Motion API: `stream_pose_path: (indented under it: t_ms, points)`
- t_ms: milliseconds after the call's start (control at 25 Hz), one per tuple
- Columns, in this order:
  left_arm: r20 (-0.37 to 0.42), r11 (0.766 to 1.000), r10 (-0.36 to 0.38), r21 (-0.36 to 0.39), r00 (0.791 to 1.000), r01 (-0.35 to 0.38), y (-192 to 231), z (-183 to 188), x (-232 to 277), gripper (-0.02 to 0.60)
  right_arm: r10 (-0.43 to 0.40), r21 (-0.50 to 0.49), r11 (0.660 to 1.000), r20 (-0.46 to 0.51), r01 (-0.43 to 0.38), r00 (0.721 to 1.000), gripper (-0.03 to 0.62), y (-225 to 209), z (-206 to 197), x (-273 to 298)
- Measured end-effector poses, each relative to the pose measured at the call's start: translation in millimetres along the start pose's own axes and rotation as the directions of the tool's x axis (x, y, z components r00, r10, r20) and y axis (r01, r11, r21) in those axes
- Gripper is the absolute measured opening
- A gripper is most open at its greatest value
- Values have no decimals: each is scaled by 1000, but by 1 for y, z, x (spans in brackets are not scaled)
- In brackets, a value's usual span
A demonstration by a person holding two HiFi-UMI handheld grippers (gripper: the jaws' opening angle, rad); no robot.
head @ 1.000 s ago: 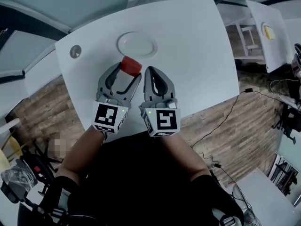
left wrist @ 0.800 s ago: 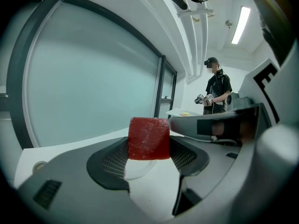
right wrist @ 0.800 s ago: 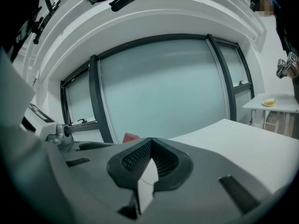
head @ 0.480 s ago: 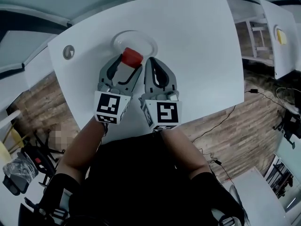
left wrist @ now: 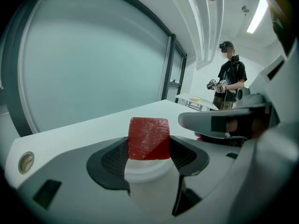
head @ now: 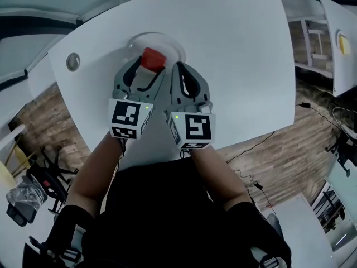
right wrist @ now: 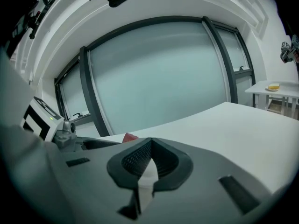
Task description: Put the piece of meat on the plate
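Observation:
A red block of meat [head: 152, 59] is clamped between the jaws of my left gripper [head: 149, 66], which holds it over the near part of the white plate [head: 169, 43]. From the left gripper view the meat [left wrist: 148, 138] fills the gap between the black pads, and the plate [left wrist: 145, 168] shows white just below it. My right gripper [head: 178, 70] sits close beside the left one, jaws shut with nothing between them [right wrist: 150, 162]. A sliver of the meat [right wrist: 129, 136] peeks past its left jaw.
The plate rests on a white table [head: 240, 49] with a round grommet [head: 73, 62] at its left. Wooden floor lies beyond the table's edges. Another person [left wrist: 230, 76] with grippers stands by a far table [left wrist: 196, 101].
Both grippers have moved forward together; the meat in the left gripper has gone from short of the plate to over its near part.

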State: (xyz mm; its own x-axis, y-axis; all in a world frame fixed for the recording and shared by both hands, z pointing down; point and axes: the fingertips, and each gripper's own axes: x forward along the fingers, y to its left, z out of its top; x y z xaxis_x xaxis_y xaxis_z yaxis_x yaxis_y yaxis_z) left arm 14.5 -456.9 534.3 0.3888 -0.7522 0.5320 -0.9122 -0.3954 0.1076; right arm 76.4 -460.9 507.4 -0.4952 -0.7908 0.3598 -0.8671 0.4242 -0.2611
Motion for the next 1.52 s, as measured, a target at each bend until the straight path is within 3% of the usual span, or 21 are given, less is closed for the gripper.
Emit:
stream_pose_path:
  t_ms: [720, 1160, 1520]
  points:
    - [-193, 1000, 4, -12, 981, -7, 8, -24, 32, 273, -25, 69, 997, -74, 30, 997, 3, -15, -36, 6]
    - [-322, 999, 7, 36, 947, 5, 6, -31, 46, 273, -33, 102, 994, -87, 42, 996, 3, -25, -44, 9]
    - [-298, 998, 49, 57, 953, -34, 9, -30, 38, 273, -34, 96, 995, -77, 41, 996, 3, -16, -42, 3]
